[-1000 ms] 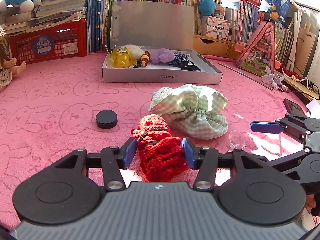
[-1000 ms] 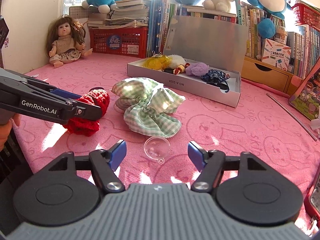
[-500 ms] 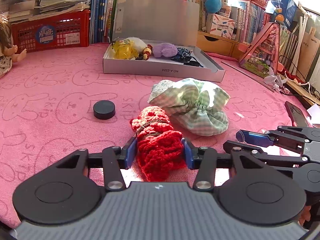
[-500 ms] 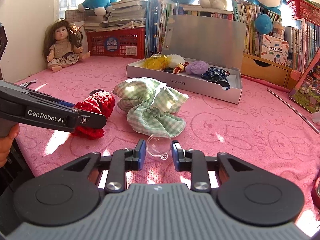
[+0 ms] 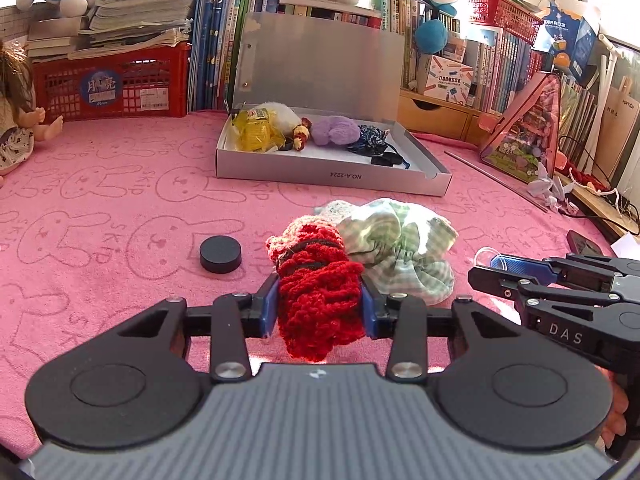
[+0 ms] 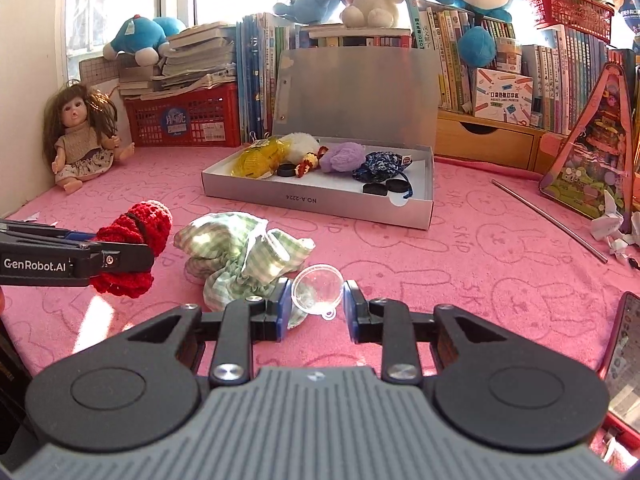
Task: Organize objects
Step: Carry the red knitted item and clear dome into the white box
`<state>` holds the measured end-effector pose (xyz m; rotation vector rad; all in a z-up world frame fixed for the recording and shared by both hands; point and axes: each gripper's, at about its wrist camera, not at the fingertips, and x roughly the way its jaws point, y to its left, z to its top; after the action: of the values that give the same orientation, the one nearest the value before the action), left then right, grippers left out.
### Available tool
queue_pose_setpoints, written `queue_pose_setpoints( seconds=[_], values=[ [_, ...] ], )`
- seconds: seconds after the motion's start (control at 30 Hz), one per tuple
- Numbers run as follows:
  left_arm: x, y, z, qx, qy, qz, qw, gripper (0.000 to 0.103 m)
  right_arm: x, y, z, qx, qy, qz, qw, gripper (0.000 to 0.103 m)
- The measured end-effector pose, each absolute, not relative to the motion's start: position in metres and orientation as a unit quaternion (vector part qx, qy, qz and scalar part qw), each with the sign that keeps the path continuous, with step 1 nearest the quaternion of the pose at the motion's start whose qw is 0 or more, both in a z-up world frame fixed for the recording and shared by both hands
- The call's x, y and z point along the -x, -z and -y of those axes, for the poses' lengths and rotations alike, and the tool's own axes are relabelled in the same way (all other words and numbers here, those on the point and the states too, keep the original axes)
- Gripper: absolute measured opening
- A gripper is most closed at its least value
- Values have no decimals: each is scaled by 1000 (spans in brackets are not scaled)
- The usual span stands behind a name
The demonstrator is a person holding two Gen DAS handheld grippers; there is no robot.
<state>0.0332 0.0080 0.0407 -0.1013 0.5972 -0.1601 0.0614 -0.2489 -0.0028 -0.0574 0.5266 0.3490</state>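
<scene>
My left gripper [image 5: 319, 307] is shut on a red knitted toy [image 5: 316, 280] and holds it above the pink cloth; it also shows in the right wrist view [image 6: 132, 248]. My right gripper [image 6: 317, 305] is shut on a clear plastic half-sphere [image 6: 317, 290], lifted off the cloth. A green checked cloth bag [image 6: 244, 254] lies crumpled between the two grippers. An open grey box [image 6: 320, 194] further back holds a yellow toy, a purple pompom, a dark blue item and black discs.
A black disc [image 5: 221, 254] lies on the pink cloth left of the red toy. A doll [image 6: 80, 136] sits at the far left. A red basket [image 6: 184, 120], books and plush toys line the back. A metal rod [image 6: 548, 216] and phone [image 6: 624, 344] lie right.
My right gripper closed on the clear half-sphere and lifted it. My left gripper raised the red knitted toy off the cloth and moved forward.
</scene>
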Motion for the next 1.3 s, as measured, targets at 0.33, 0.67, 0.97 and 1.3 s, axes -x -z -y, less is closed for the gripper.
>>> queue_pose_setpoints(
  seconds=[0.33, 0.67, 0.97, 1.3],
  values=[
    [-71, -80, -19, 44, 79, -261, 961, 46, -114, -27, 270, -15, -120, -269, 956, 32],
    [-133, -97, -24, 54, 82, -261, 960, 46, -162, -35, 284, -57, -107, -284, 951, 32],
    [-185, -94, -17, 64, 98, -273, 955, 46, -201, -36, 286, -83, -110, -294, 946, 32],
    [-229, -83, -11, 44, 92, -281, 954, 46, -240, -25, 283, -102, -103, -318, 937, 32]
  ],
)
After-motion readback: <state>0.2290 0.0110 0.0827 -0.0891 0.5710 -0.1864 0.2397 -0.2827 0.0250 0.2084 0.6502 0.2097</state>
